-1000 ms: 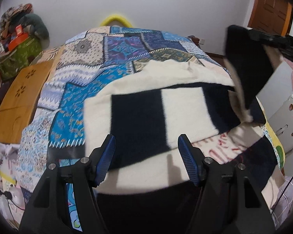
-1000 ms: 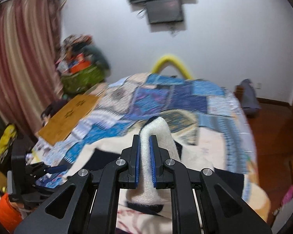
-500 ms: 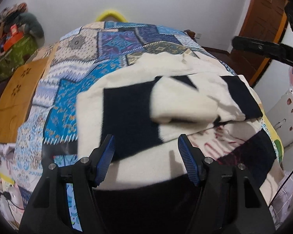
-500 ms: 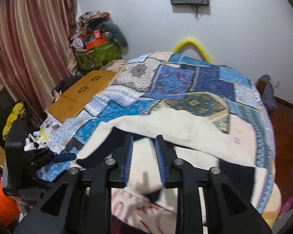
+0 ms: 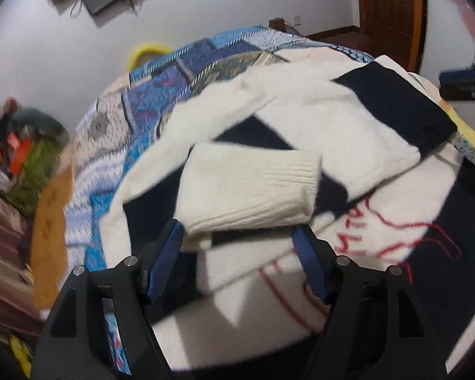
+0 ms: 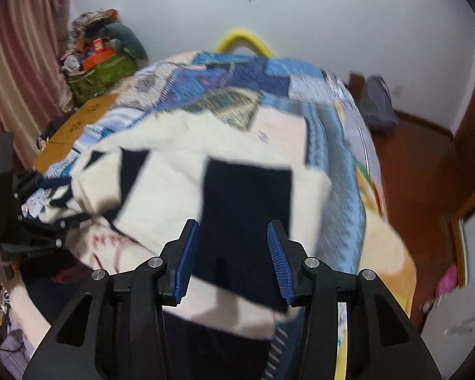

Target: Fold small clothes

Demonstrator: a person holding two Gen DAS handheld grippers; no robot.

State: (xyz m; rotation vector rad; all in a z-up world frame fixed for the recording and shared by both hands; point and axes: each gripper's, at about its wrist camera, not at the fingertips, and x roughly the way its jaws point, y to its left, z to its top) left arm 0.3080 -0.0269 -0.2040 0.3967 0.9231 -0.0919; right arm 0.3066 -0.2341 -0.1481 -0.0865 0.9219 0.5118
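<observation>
A cream and navy block-patterned sweater (image 5: 326, 117) lies spread on the bed, with red stitched lettering near its front. One sleeve is folded across the body, its cream ribbed cuff (image 5: 250, 190) lying just ahead of my left gripper (image 5: 237, 250), which is open and empty above the cloth. In the right wrist view the sweater (image 6: 180, 190) shows a navy panel (image 6: 247, 209) between the fingers of my right gripper (image 6: 234, 243), which is open and holds nothing. The left gripper also shows at the left edge of the right wrist view (image 6: 22, 215).
A patchwork blue quilt (image 5: 161, 91) covers the bed. A wooden board (image 6: 79, 123) and a green bag heaped with clutter (image 6: 101, 69) sit at the far left. A yellow hoop (image 6: 243, 39) stands at the bed's far end. Wooden door (image 5: 392, 12) at right.
My right gripper was shut on the sleeve and held it up; it opened and let the sleeve drop folded across the sweater, then drew back to the right. The left gripper tilted and stayed open.
</observation>
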